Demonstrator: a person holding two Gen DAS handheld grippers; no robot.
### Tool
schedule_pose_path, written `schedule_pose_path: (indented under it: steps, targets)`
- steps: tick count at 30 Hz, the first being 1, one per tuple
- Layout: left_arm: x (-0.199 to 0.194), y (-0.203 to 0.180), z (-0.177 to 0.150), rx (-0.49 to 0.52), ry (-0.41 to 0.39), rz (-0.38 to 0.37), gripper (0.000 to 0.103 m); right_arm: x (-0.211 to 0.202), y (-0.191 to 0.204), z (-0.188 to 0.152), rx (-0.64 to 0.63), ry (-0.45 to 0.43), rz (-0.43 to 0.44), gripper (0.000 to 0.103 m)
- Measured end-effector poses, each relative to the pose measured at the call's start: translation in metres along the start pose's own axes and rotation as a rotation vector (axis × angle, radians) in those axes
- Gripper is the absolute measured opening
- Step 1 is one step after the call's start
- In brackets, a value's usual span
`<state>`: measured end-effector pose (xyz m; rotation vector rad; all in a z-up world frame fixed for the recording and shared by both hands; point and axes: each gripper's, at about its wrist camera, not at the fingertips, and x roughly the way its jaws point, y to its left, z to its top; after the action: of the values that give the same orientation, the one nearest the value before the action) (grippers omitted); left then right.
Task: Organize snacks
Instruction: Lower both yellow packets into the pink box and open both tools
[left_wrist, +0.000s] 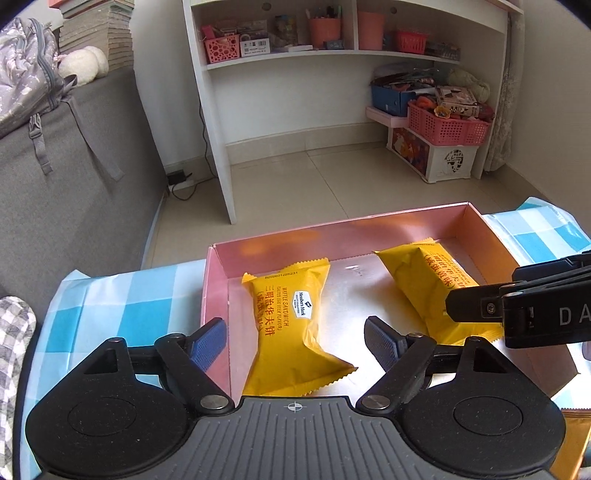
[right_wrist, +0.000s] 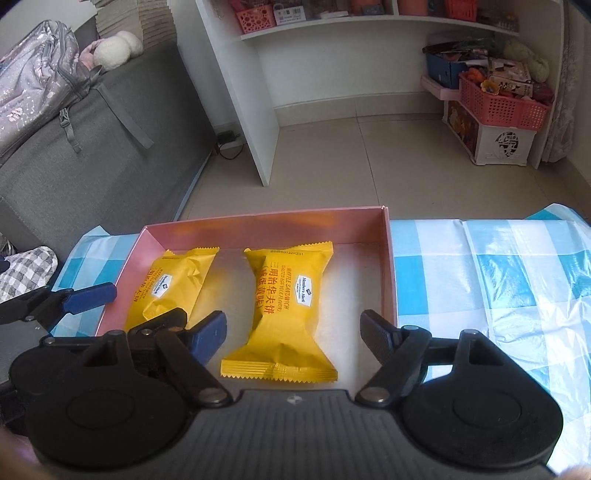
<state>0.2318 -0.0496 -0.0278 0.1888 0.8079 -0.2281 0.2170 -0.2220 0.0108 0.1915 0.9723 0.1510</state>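
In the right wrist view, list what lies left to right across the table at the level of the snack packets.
Checked tablecloth → pink box left wall → left yellow packet → right yellow packet → box's right wall → more checked tablecloth.

Two yellow snack packets (right_wrist: 286, 306) (right_wrist: 171, 284) are laid side by side in the pink box (right_wrist: 391, 266). The right tongs (right_wrist: 293, 332) are held spread, pads clear of the nearer packet.

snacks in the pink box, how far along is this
Done: two yellow foil snack packets lie side by side in the shallow pink cardboard box. In hand: nothing; left gripper and right gripper are open, pads clear of the packets. Left: another orange packet edge shows outside the box.
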Motion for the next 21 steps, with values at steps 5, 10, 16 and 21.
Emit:
schedule_pose_path:
  steps: [5, 10, 16, 21]
  targets:
    - [-0.021, 0.004, -0.009, -0.002, 0.004, -0.008, 0.087, -0.017, 0.000, -0.007, 0.004, -0.006, -0.010, 0.082]
    - [-0.041, 0.010, -0.022, -0.025, 0.009, -0.025, 0.089, -0.036, 0.000, -0.017, -0.013, -0.018, -0.025, 0.085]
    - [-0.066, 0.010, -0.044, -0.016, 0.020, -0.043, 0.094, -0.061, -0.001, -0.033, -0.019, -0.028, -0.028, 0.090]
    - [-0.086, 0.006, -0.068, 0.009, 0.046, -0.055, 0.095, -0.078, 0.001, -0.050, -0.054, -0.035, -0.037, 0.092]
